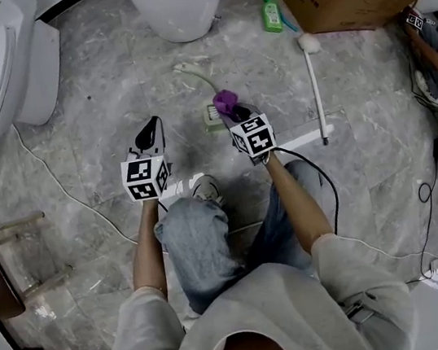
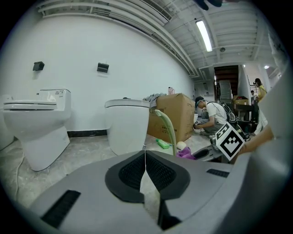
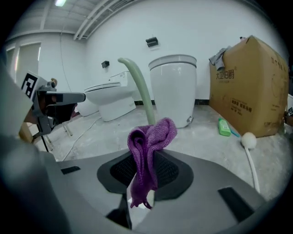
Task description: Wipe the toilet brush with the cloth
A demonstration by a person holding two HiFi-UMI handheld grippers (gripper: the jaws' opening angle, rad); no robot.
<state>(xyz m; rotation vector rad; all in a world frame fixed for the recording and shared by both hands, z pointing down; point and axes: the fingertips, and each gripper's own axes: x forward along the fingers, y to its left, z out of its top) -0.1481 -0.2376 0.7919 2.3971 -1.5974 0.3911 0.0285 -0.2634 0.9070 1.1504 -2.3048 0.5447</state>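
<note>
The cloth (image 1: 225,99), a purple one, is clamped in the jaws of the right gripper (image 1: 234,112) and is bunched up above them, with a tail hanging down between them. The jaws of the left gripper (image 1: 149,136) are closed together, and nothing is held in them.

The brush (image 1: 197,76), with its pale green curved handle, is stood upright in its holder on the floor (image 1: 90,91), in front of the middle toilet (image 1: 175,0). The cloth is held low beside the handle, just above the holder; whether the two touch cannot be told.

The task is judged to be at its start: the cloth is taken up and brought to the brush, but the brush is not lifted or steadied, and the wiping appears not yet done.
</note>
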